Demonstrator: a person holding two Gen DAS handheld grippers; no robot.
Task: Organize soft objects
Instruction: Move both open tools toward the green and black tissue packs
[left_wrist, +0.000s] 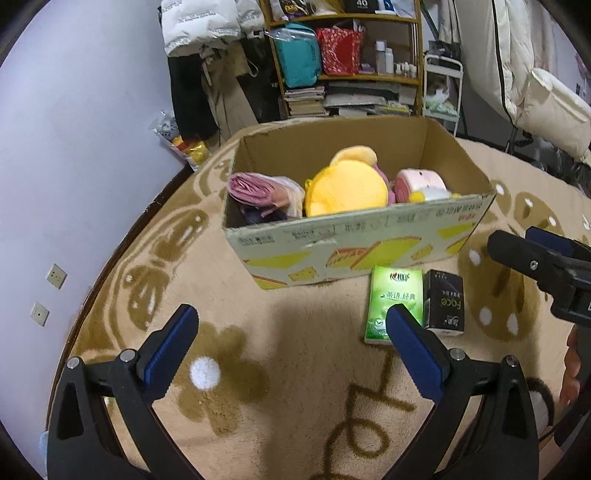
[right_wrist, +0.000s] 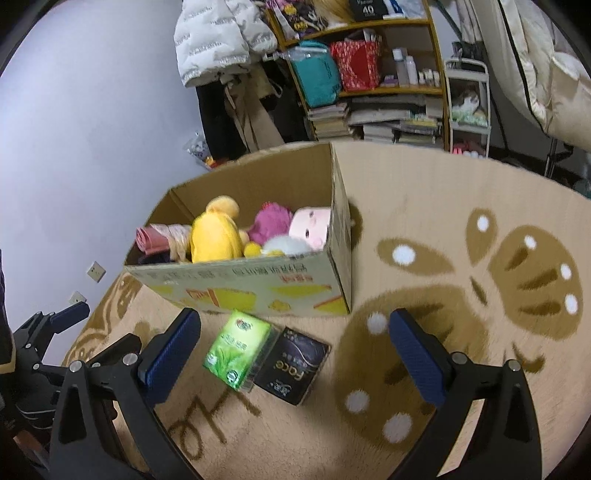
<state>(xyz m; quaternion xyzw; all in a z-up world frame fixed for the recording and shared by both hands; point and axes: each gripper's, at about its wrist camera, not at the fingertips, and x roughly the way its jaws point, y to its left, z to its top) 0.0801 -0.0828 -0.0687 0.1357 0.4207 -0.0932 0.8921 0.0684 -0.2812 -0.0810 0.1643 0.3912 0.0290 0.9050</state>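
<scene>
Green tissue pack (right_wrist: 237, 349) and black tissue pack (right_wrist: 292, 367) flat on carpet (right_wrist: 461, 387), side by side, touching, between right claw (right_wrist: 294, 324) fingers, long axes toward cardboard box (right_wrist: 258, 291) ahead, both claws spread wide, left claw (left_wrist: 291, 318) empty.

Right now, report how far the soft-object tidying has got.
Done: the yellow plush, pink doll and folded pink cloth sit inside the cardboard box. In hand: nothing; left hand-held gripper and right hand-held gripper are both open. Left: green tissue pack and black tissue pack on the rug.
</scene>
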